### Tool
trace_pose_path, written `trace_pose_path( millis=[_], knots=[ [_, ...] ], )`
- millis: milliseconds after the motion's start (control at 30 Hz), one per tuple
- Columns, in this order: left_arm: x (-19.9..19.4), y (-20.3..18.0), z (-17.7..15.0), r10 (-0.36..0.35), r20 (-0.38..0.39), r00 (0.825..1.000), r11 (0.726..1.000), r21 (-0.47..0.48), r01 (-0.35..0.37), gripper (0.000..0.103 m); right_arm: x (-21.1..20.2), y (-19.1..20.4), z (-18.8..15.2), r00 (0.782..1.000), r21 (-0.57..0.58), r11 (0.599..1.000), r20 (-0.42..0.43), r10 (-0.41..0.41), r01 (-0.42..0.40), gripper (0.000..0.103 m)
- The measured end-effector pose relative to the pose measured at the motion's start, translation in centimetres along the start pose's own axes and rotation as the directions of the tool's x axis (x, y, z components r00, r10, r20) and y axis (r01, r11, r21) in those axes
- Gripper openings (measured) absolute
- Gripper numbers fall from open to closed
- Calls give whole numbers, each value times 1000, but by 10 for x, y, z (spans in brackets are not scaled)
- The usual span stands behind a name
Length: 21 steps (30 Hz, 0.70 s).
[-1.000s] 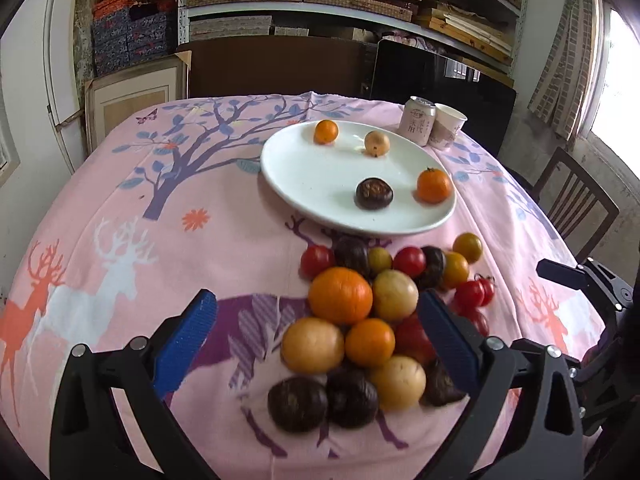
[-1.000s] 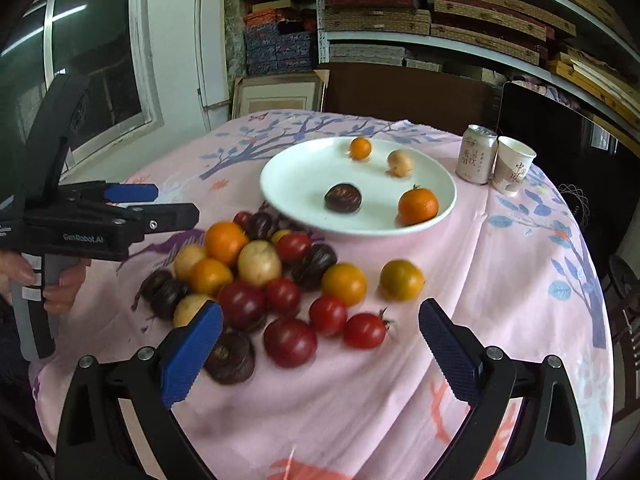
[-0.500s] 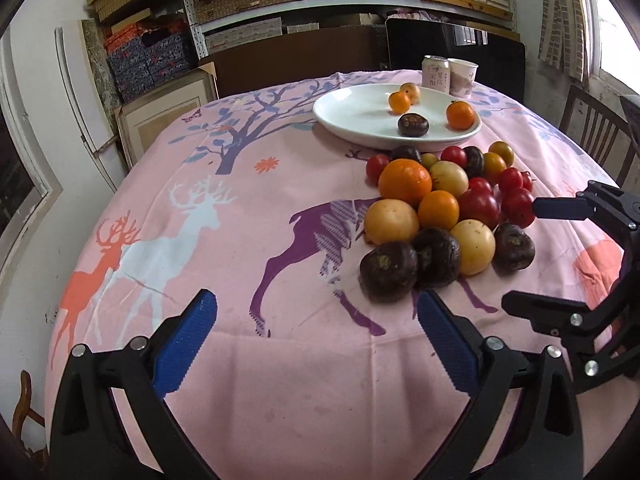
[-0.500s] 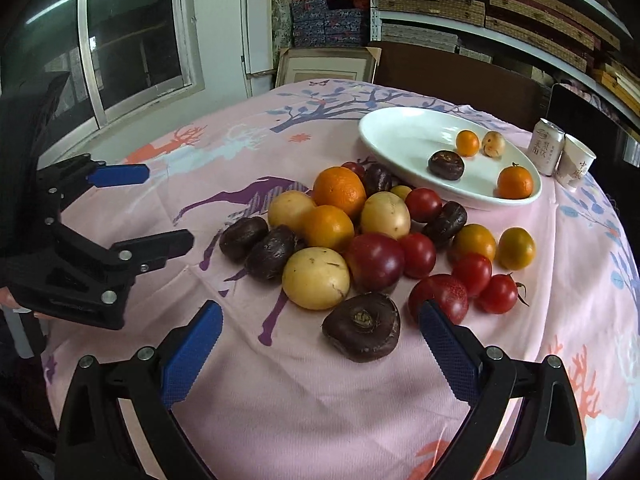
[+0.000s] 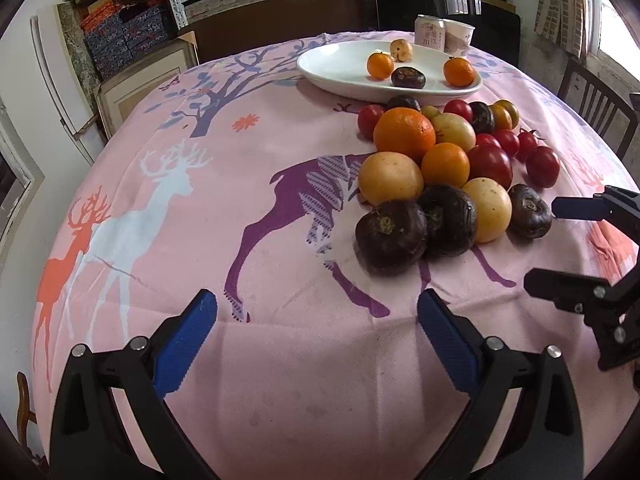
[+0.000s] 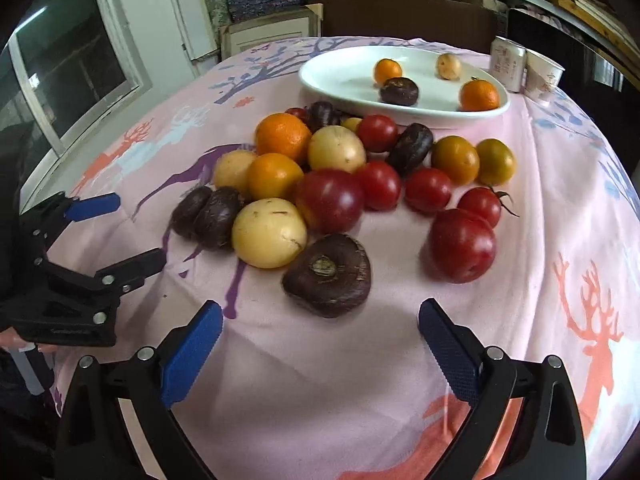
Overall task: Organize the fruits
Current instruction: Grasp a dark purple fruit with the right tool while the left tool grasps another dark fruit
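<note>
Your right claw (image 6: 319, 344) gapes wide, empty, lined up on the nearest dark fruit (image 6: 327, 275) for the plate (image 6: 320, 80), while your left claw (image 5: 316, 334) waits wide too.

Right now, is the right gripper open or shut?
Open. The right gripper has its blue fingers spread wide, empty, before a dark fruit.

Mixed fruits (image 6: 332, 184) lie heaped on the cloth; four sit on the white plate (image 6: 340, 74).

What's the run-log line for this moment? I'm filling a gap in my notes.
left gripper: open, empty | right gripper: open, facing dark fruit | plate: four fruits | pile on tablecloth
</note>
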State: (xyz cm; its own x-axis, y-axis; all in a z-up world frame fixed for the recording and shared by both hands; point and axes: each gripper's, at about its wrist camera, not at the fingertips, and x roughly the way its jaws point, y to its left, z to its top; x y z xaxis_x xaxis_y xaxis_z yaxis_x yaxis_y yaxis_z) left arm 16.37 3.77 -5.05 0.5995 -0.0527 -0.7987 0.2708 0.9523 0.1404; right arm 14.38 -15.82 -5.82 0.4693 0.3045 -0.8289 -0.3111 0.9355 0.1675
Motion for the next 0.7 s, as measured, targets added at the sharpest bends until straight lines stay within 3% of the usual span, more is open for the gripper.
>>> trace_pose_path(
  millis=[133,267,333,400,533,700],
  knots=[
    [2,-5,2,25,-7,1000,1000,17,-25,98,10,-7,14,999,43,998,19,-50,49,100],
    [4,-11,5,40,-5,999,999,31,-40,98,9,-10,16,998,44,998,44,-37,35,94],
    [8,-13,8,37,-13,999,999,39,-36,99,3,-8,12,998,36,999,51,21,-23,61],
    [12,-15,12,30,-20,999,999,43,-29,99,-3,-16,7,997,76,996,63,33,-38,45],
    [19,-16,19,-11,-25,1000,999,34,12,99,-11,-48,-1,988,194,971,97,123,-140,45],
    [28,-11,27,-70,-48,996,998,-1,70,99,-23,-56,-6,990,188,978,122,66,-88,45]
  ],
)
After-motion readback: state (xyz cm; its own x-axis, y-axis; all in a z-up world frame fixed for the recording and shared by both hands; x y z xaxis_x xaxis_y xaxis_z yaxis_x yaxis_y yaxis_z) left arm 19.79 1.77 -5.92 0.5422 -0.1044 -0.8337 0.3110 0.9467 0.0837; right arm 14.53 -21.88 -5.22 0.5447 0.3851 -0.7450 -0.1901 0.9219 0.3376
